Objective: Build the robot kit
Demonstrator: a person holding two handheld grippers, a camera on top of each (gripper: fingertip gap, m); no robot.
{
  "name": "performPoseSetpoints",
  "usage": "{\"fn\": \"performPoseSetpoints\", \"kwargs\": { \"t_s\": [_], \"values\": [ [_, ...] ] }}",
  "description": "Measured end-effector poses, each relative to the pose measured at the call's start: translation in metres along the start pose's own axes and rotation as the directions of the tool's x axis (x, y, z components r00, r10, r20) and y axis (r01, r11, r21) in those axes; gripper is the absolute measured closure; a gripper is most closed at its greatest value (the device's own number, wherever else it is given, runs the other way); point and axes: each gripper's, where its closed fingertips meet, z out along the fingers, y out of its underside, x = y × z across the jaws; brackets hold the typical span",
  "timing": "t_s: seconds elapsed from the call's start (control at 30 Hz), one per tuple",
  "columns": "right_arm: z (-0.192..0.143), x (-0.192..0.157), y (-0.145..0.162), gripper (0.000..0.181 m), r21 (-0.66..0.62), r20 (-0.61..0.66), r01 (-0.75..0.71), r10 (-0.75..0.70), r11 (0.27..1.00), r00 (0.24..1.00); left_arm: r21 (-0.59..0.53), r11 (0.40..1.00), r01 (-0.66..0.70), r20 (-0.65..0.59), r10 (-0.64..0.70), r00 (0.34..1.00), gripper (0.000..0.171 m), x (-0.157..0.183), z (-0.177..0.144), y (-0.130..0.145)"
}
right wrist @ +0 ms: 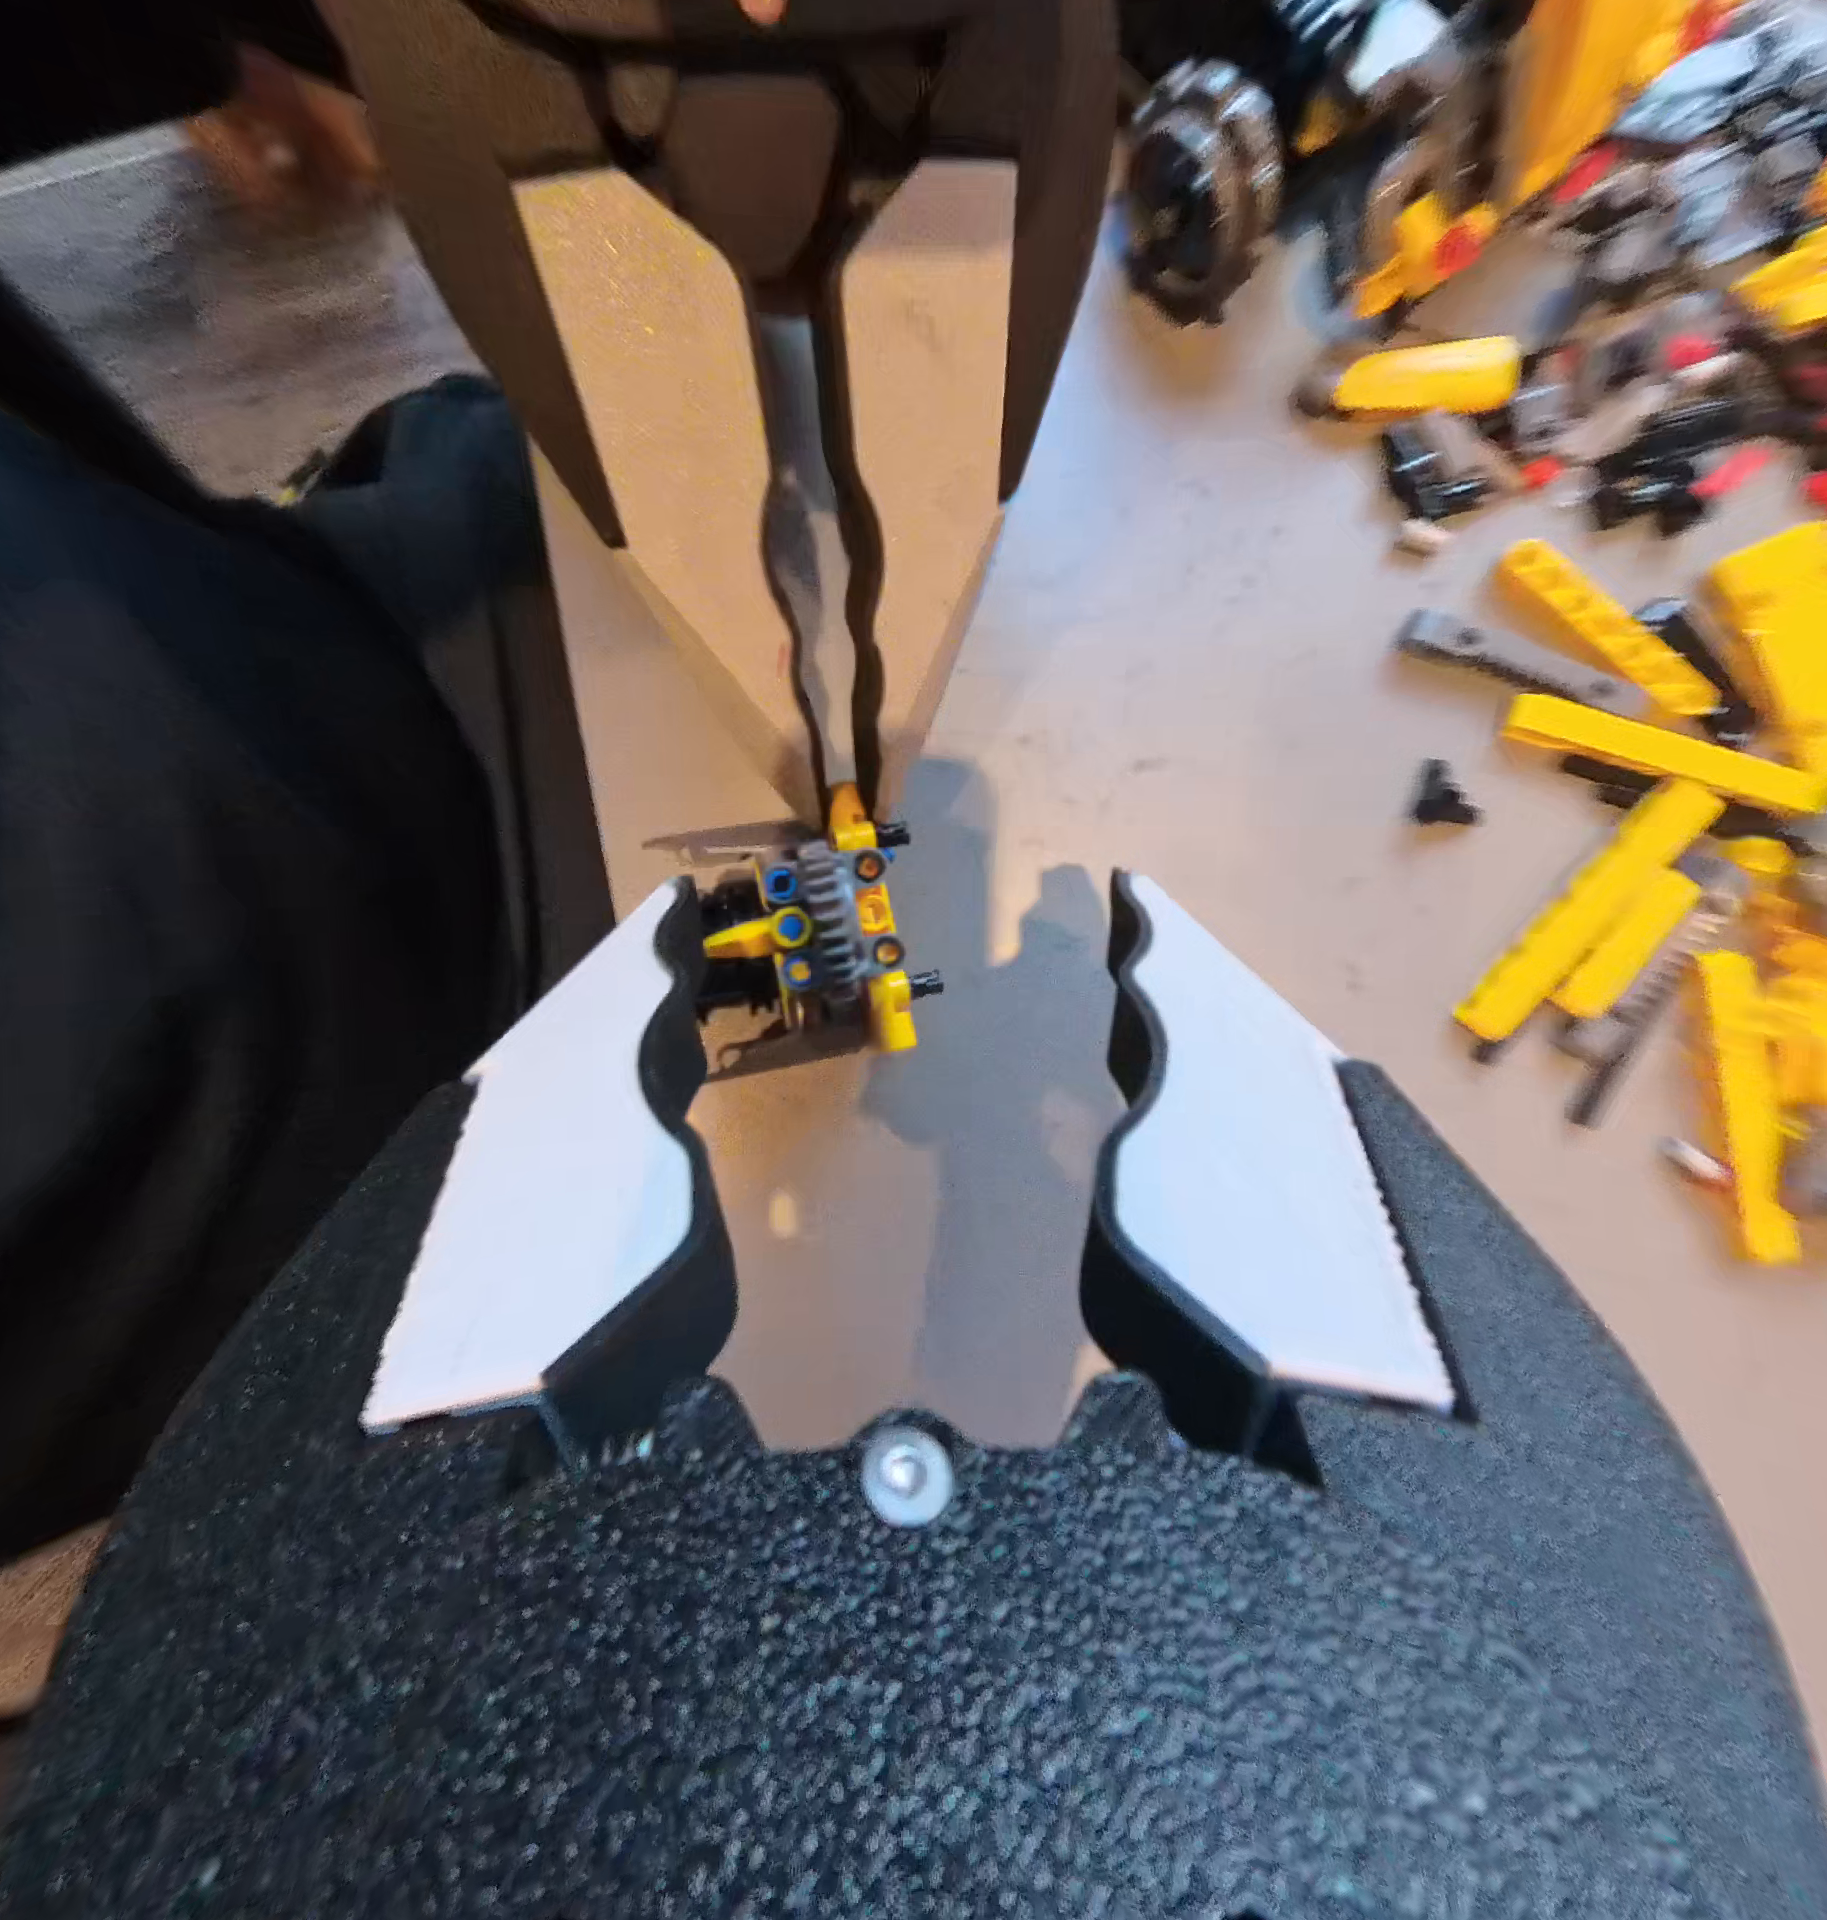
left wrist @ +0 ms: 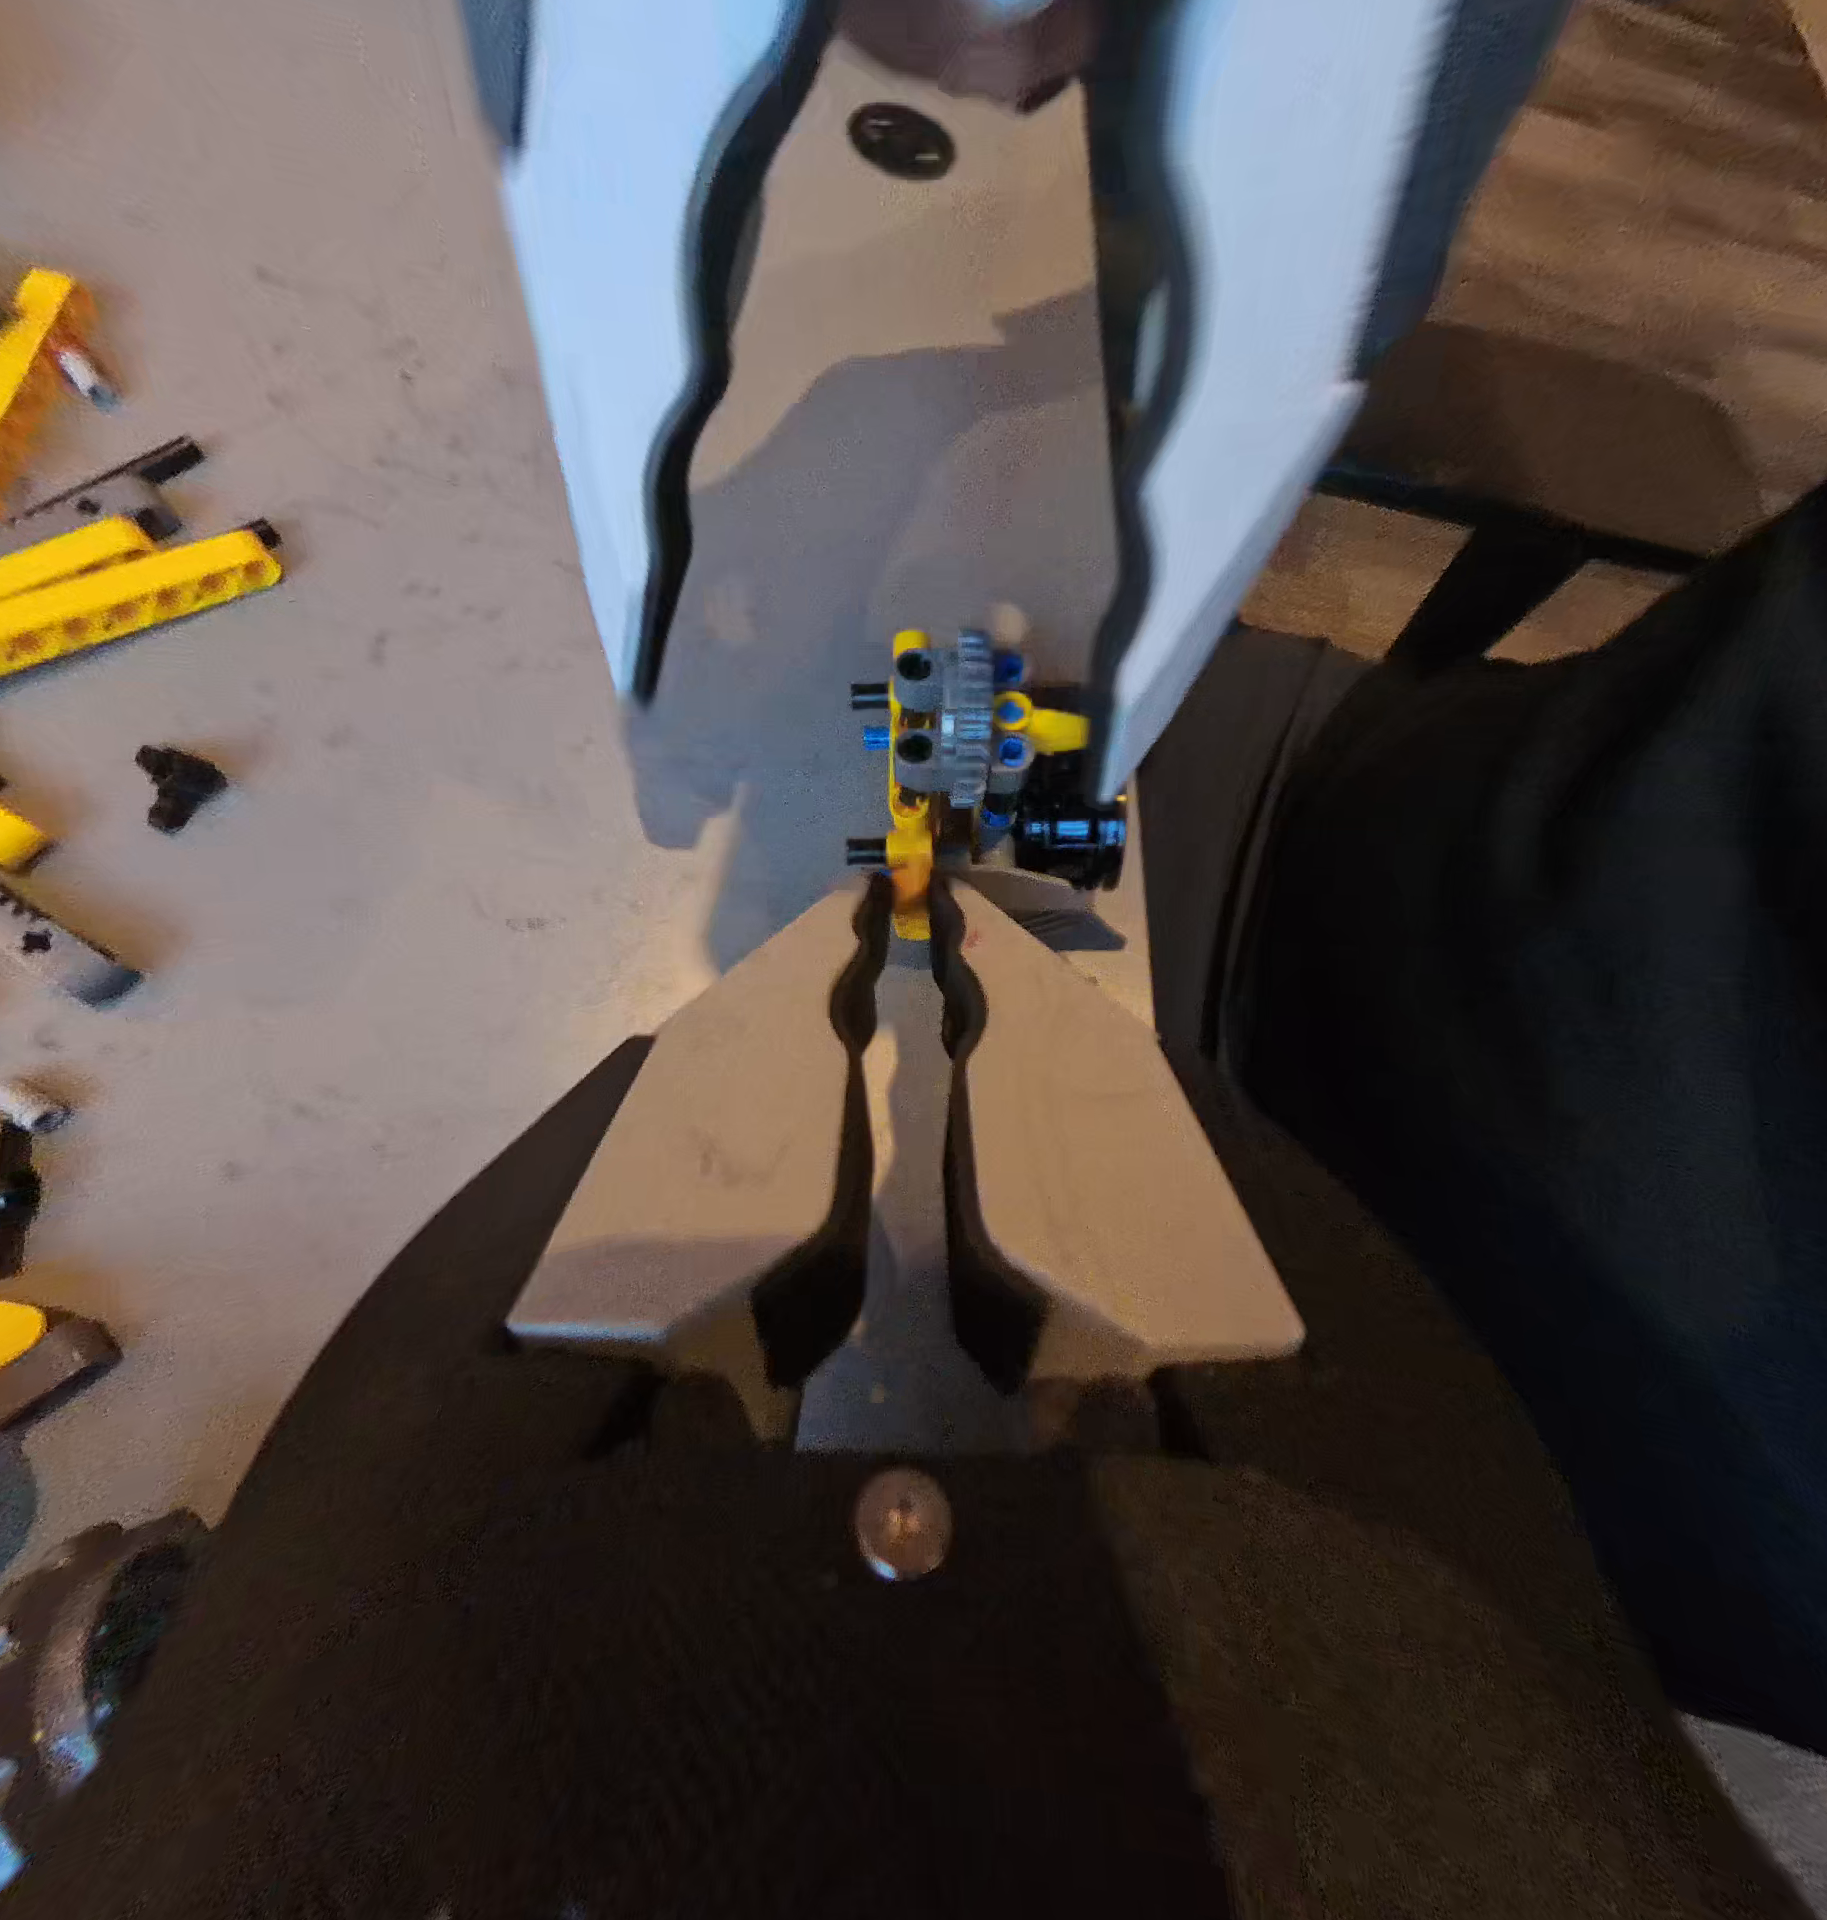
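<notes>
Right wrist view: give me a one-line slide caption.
Open right gripper meets a small yellow-and-grey gear assembly pinched by the left gripper, loose yellow beams scattered on the table.

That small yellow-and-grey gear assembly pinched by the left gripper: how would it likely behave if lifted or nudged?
The gear assembly looks stiff, being hard plastic pinned together. It is probably light. The left gripper grips only one narrow yellow end, so it may pivot. The round black part suggests it could roll.
</notes>
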Motion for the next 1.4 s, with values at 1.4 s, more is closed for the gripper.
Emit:
{"fn": "performPoseSetpoints", "kwargs": {
  "t_s": [1.4],
  "values": [
    [-0.012, 0.009, 0.023, 0.123, 0.353, -0.43, 0.291, -0.122, 0.889, 0.895, 0.005, 0.982, -0.186, 0.235, 0.18, 0.955, 0.127, -0.011, 0.019, -0.013]
  ]
}}
